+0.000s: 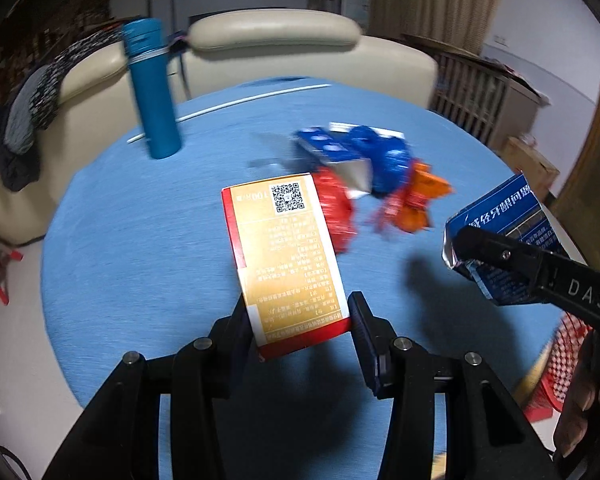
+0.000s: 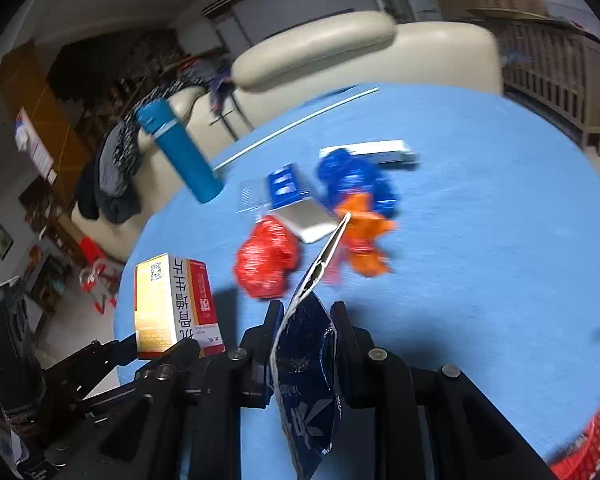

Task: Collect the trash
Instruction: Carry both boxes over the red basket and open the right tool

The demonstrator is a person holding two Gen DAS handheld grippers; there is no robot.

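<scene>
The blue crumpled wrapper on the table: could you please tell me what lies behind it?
Behind the blue crumpled wrapper lies a flat white rectangular box on the blue tablecloth. The wrapper covers the box's near left end, so that part cannot be seen.

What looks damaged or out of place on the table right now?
The blue carton in the right gripper is crushed flat with a torn end. The rest of the trash, crumpled red, blue and orange wrappers, lies scattered mid-table.
</scene>
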